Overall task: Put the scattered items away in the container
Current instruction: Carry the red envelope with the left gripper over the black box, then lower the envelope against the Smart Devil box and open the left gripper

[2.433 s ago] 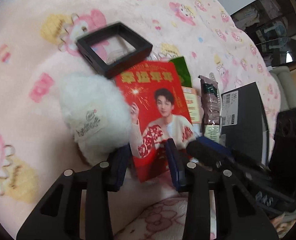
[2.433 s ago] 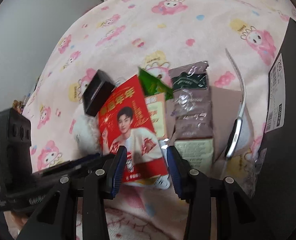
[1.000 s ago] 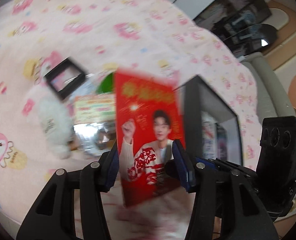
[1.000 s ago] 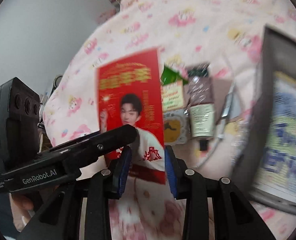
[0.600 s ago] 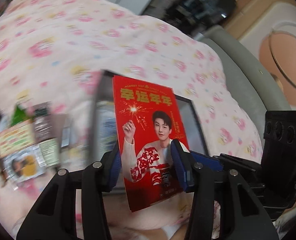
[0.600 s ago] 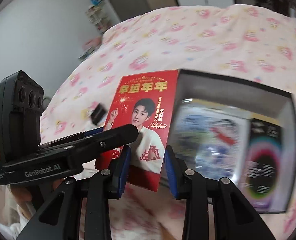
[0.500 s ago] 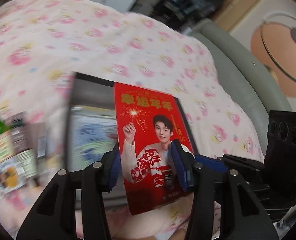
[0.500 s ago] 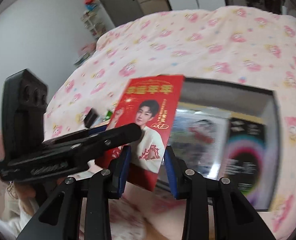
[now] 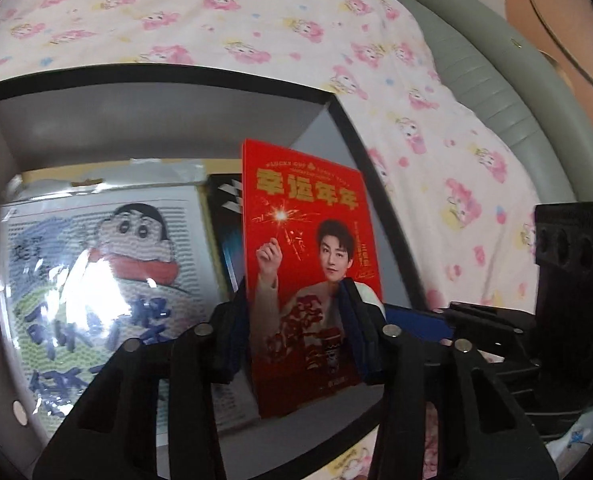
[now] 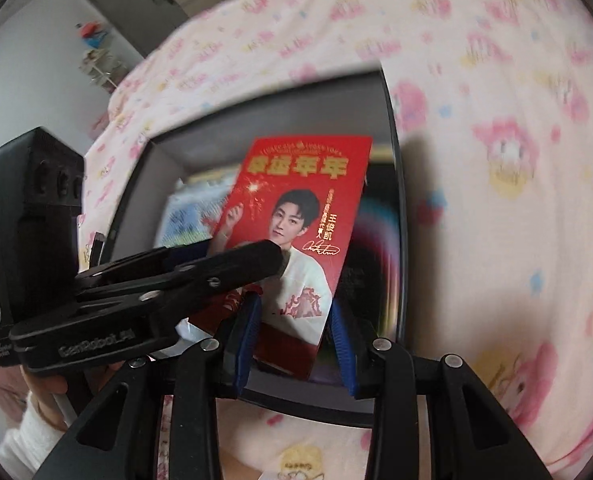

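A red card (image 9: pixel 308 248) printed with a young man and gold characters is held over the open black box (image 9: pixel 156 76). My left gripper (image 9: pixel 296 328) is shut on the card's lower part. My right gripper (image 10: pixel 294 330) is shut on the same card (image 10: pixel 296 216) from its other side. The box (image 10: pixel 394 184) holds a cartoon picture in a clear sleeve (image 9: pixel 96 272) and a dark booklet (image 9: pixel 224 232). The other scattered items are out of view.
The box lies on a pink cartoon-print blanket (image 9: pixel 256 20). A grey padded edge (image 9: pixel 496 80) runs along the right in the left wrist view. A hand and sleeve (image 10: pixel 28 412) hold the left gripper's body (image 10: pixel 36 200).
Both grippers have carried the red card from the pile of items across to the box. The card now hangs lower, partly inside the box's opening.
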{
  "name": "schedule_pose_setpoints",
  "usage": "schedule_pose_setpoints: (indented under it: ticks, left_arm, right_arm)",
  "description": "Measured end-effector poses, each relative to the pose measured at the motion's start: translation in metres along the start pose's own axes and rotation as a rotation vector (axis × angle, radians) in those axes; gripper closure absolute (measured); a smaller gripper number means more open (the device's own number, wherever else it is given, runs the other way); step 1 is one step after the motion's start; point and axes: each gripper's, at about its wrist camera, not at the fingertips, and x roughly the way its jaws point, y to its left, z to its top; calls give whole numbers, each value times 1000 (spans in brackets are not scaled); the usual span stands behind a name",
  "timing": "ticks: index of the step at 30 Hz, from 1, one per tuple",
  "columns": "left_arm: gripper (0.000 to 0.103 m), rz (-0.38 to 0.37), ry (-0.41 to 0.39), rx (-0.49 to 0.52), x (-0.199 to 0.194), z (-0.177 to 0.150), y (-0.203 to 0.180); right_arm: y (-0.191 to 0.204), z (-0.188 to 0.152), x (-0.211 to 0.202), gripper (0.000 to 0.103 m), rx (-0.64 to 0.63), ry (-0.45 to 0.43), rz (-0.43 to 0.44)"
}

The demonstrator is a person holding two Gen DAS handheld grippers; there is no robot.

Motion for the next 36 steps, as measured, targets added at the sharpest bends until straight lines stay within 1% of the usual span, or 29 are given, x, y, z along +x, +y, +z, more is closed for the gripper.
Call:
schedule_pose_setpoints:
  ticks: [2,3,5,6,7,9,10,11,14,16,17,18,19,21,23,24,25,27,28,30,31,32,33,34,35,36]
  left_arm:
    - [61,11,-2,-6,-2,0,2]
    - [62,11,9,-3,-1,-1,3]
    - [63,45,29,10,5,-3,6]
    - [63,65,51,20,8,-6,7]
    - [62,80,92,26,14,-10,9]
    - [60,90,143,21,18,-15,14]
    - [60,94,156,18,19,-16,15]
    - [60,104,157,19,17,-16,15]
    - [59,121,107,19,-1,-6,16]
    - [59,160,91,-2,-6,5,21]
    - [61,195,103,-29,-4,9,26]
    - [67,223,119,-49,0,13,30]
    - [69,229,135,-57,5,15,32]
    - [70,246,168,-58,15,15,33]
    - [70,267,163,-40,19,11,30]
    - [71,262,161,-39,19,9,29]
    - [71,214,170,-51,20,8,27]
    - [70,64,221,-104,24,2,29]
    - [72,13,234,-118,27,-1,29]
    - [72,-43,258,-102,28,-8,26]
    - [72,-61,258,-94,26,-11,25]
    - [69,-79,250,-88,21,-13,26]
    - [65,-105,222,-89,12,-15,28]
    - [61,-105,201,-87,6,-15,30]
    - [59,-76,178,-76,-1,-15,31]
    - [59,-18,152,-50,-7,-15,32]
  right_arm:
    - [5,1,0,70,-14,-5,5]
    - [6,1,0,70,-9,-2,11]
    - [8,1,0,70,-5,0,-2]
    - [8,2,-2,70,-10,-13,-9]
    - [8,0,-4,70,-9,-27,-18]
    - [5,1,-10,70,17,-51,-40]
    - [4,3,-11,70,34,-61,-49]
    - [3,4,-13,70,39,-73,-54]
    - [10,17,-19,70,2,-84,-70]
    - [17,31,-19,70,-30,-85,-89]
    - [20,37,-17,70,-40,-80,-98]
    - [23,43,-14,70,-47,-78,-116]
    - [25,47,-12,70,-47,-89,-136]
    - [27,50,-3,70,-42,-111,-132]
    - [25,45,7,70,-38,-87,-111]
    - [24,40,11,70,-46,-70,-111]
    - [21,35,15,70,-52,-57,-119]
    - [13,31,16,70,-35,-44,-129]
    - [8,30,16,70,-24,-40,-119]
    - [5,30,12,70,-17,-48,-104]
    - [5,30,8,70,-18,-62,-102]
    - [5,31,7,70,-22,-70,-100]
    - [6,31,5,70,-25,-78,-95]
    - [8,30,5,70,-27,-77,-88]
    - [10,30,8,71,-34,-66,-78]
    - [13,29,11,71,-44,-53,-67]
